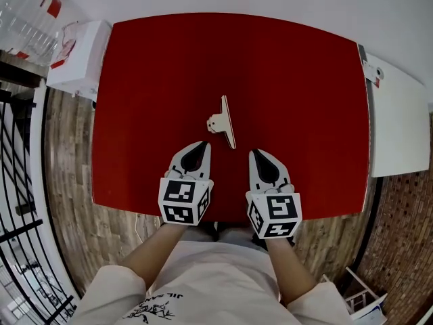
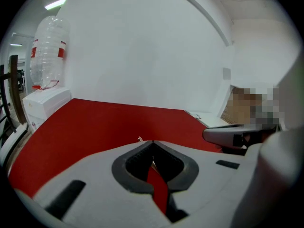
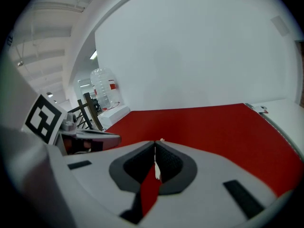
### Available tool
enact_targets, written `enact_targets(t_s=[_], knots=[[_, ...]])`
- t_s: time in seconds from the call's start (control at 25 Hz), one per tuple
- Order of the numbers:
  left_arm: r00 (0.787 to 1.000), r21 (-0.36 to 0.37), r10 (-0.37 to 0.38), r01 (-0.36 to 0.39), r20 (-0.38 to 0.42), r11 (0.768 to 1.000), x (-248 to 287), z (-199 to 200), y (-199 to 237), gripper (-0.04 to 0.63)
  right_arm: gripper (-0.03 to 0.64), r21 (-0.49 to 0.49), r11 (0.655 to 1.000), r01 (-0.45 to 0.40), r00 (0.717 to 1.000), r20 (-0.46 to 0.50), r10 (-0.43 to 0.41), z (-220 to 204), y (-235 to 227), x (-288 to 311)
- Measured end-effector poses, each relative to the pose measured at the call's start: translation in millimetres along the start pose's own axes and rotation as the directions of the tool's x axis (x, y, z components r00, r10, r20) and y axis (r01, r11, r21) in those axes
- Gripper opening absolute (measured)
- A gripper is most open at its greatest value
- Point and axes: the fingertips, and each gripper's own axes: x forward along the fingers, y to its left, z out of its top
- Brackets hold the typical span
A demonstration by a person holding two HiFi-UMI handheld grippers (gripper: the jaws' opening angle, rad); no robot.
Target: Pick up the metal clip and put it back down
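Red table (image 1: 155, 66): metal clip (image 1: 223, 122) beyond left gripper (image 1: 201, 143), right gripper (image 1: 256, 152), jaws together.

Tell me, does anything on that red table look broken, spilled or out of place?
Nothing stands out. The metal clip lies alone near the middle of the red table, with no visible spill or damage. The left gripper and right gripper are just short of it, both shut and empty.

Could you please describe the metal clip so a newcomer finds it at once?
On the red tabletop, near its middle, just beyond the left claw and right claw, lies the metal clip. It is a pale thin strip with a small rounded piece, the only loose thing there.
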Motion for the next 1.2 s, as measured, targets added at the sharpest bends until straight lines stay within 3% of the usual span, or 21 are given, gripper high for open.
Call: enact_targets(t_s=[0.48,0.76,1.0,1.2], knots=[[0.999,-0.026,-0.012,0.011,-0.046,1.000,60,-36,29,0.025,0.006,-0.010,1.000,0.002,0.999,-0.049,-0.003,-30,-5,44],[0.990,-0.133,-0.076,0.059,-0.120,0.989,95,-65,36,0.126,0.006,0.002,1.000,0.000,0.999,-0.054,0.001,-36,-8,56],[0.984,-0.222,-0.119,0.087,-0.135,0.971,115,-75,37,0.144,0.006,0.016,1.000,0.002,0.997,-0.072,-0.001,-45,-10,62],[0.984,-0.240,-0.128,0.094,-0.128,0.966,128,-75,38,0.143,0.006,0.021,1.000,0.001,0.996,-0.087,0.001,-54,-10,65]])
